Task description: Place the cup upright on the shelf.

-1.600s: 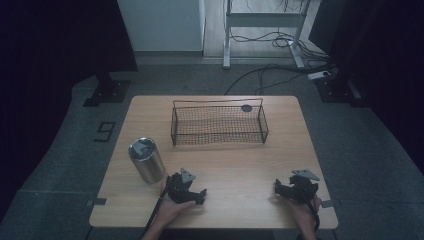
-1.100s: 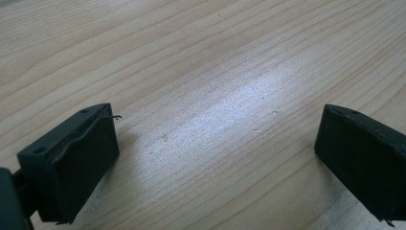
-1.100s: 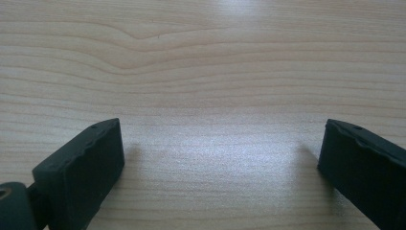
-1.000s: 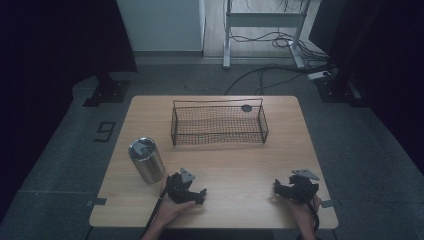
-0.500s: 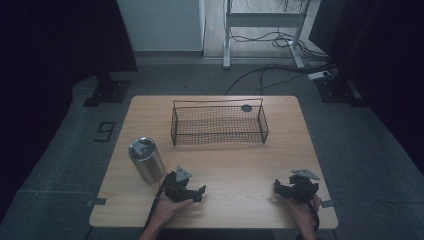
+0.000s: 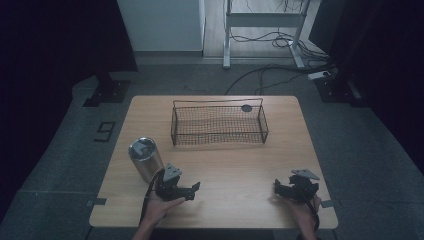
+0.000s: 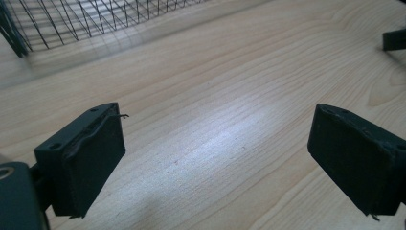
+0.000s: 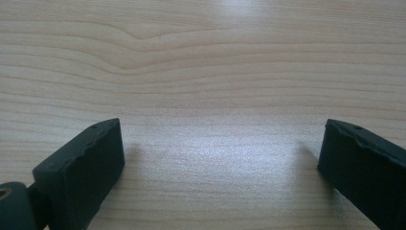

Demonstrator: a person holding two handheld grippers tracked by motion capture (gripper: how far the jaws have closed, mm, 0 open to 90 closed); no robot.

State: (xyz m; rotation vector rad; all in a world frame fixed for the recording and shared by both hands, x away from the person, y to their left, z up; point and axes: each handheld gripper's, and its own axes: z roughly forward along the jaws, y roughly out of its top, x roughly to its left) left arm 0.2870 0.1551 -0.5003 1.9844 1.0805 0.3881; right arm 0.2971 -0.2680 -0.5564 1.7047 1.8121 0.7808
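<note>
My left gripper [image 6: 193, 189] rests low over the wooden table [image 6: 235, 165] at the front left, held by a hand, with its jaws pointing right. In the left gripper view it [image 7: 215, 158] stands open with only bare wood between the pads. My right gripper [image 6: 277, 188] sits at the front right, jaws pointing left, and is also open [image 8: 220, 163] over bare wood. A steel tumbler [image 6: 145, 159] stands upright just left of and behind the left gripper. A black wire basket [image 6: 218, 125] sits at the middle back and looks empty.
A small dark round disc [image 6: 246, 108] lies by the basket's far right corner. The basket's mesh [image 7: 72, 19] shows at the top left of the left gripper view, and a tip of the other gripper [image 7: 395, 39] at its right edge. Dark floor with cables surrounds the table.
The left gripper has shifted slightly left and forward, closer to the tumbler. The right gripper has stayed in place.
</note>
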